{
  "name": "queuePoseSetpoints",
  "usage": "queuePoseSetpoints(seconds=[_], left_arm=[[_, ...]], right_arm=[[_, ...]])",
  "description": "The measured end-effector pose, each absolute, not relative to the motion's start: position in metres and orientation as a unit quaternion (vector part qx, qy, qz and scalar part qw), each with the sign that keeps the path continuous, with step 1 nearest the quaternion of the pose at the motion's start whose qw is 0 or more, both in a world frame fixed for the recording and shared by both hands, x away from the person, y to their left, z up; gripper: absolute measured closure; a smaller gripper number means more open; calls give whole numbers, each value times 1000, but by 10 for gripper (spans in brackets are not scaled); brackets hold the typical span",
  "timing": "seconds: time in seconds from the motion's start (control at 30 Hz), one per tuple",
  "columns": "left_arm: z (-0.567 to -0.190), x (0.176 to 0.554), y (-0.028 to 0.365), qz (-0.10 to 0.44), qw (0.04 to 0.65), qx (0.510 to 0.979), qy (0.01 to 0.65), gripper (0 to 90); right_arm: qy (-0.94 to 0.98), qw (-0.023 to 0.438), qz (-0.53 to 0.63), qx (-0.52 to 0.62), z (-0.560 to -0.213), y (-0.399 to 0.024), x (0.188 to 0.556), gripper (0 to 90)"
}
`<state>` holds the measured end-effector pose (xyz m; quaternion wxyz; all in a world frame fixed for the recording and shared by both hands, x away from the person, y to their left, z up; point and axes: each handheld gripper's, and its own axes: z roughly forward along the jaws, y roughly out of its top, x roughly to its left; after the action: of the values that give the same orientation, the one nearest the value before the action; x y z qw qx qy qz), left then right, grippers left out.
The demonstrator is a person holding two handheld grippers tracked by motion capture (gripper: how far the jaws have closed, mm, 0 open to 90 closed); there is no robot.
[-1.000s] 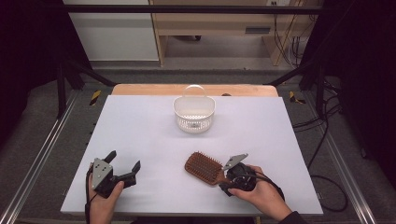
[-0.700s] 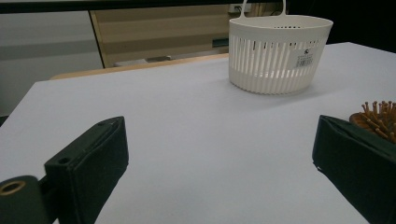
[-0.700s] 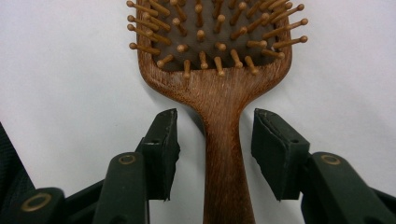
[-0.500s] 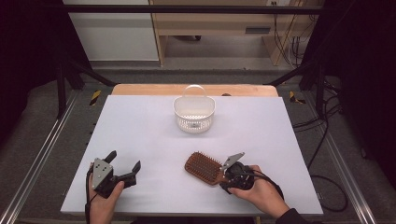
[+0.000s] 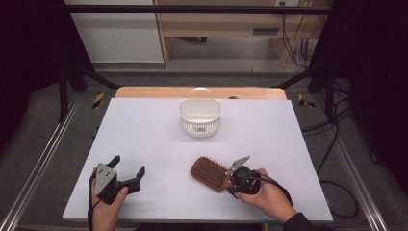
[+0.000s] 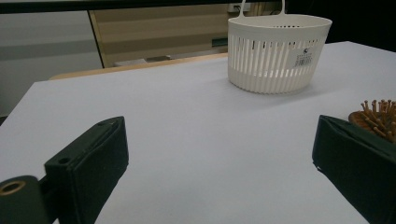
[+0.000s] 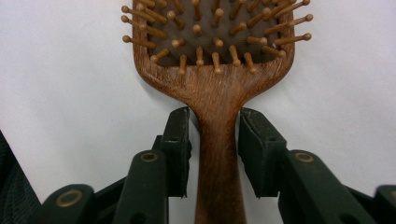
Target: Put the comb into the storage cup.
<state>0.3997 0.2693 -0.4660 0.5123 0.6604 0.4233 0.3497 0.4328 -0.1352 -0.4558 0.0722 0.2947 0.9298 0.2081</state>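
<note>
A wooden hairbrush [image 5: 210, 172] lies bristles-up on the white table [image 5: 144, 130], near the front edge and a little right of the middle. Its handle points toward the front right corner. The right gripper [image 5: 233, 179], held in the person's right hand [image 5: 267, 195], has its jaws on either side of that handle just below the brush head; in the right gripper view the jaws [image 7: 215, 140] sit close against the handle, though small gaps show, so I cannot tell whether they are pressing it. The left gripper [image 5: 127, 169] rests near the front left corner, jaws spread wide with nothing between them. A white slotted basket [image 5: 199, 117] with a handle stands near the middle of the back edge.
</note>
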Motion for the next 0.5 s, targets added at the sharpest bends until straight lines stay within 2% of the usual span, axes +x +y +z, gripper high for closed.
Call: queuePoseSetpoints(seconds=[0.5], left_arm=[[-466,400,267,347,512,664,420,39]], right_arm=[[937,53,173,298,-453,-126,440,730]])
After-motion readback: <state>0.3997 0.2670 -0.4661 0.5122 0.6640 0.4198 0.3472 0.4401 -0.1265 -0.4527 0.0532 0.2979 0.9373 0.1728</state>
